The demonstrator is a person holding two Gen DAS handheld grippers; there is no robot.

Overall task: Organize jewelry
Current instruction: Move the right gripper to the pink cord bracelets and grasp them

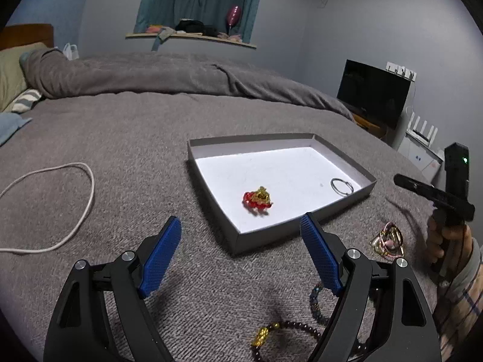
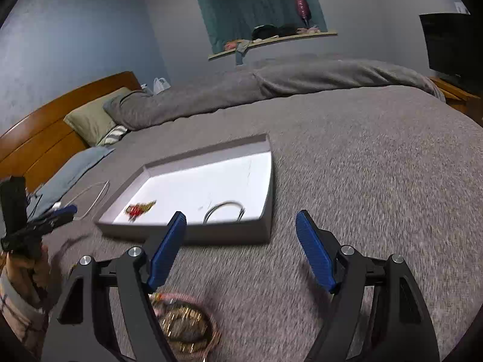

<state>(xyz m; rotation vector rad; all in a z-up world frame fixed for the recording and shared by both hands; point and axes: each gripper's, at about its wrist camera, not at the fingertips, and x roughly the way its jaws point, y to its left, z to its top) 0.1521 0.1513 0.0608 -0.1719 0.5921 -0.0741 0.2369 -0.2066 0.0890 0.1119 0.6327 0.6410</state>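
A shallow grey box (image 1: 211, 181) with a white floor lies on the grey bed cover. In it are a red and gold beaded piece (image 1: 257, 200) and a silver ring-shaped bangle (image 1: 341, 186). The box (image 2: 268, 232), the red piece (image 2: 139, 209) and the bangle (image 2: 224, 211) also show in the right wrist view. My left gripper (image 1: 241, 226) is open and empty, just short of the box's near corner. A dark bead bracelet with a gold bead (image 1: 286, 330) lies under it. A pink and gold tangle of jewelry (image 1: 388, 239) lies to its right. My right gripper (image 2: 241, 221) is open and empty, above the pink and gold tangle (image 2: 184, 325).
A white cord (image 1: 75, 211) loops on the cover at the left. A rolled grey duvet (image 1: 181, 75) and pillows (image 2: 90, 117) lie at the far side. A dark screen (image 1: 372, 92) stands off the bed at the right. The right-hand gripper and hand (image 1: 443, 226) are at the right edge.
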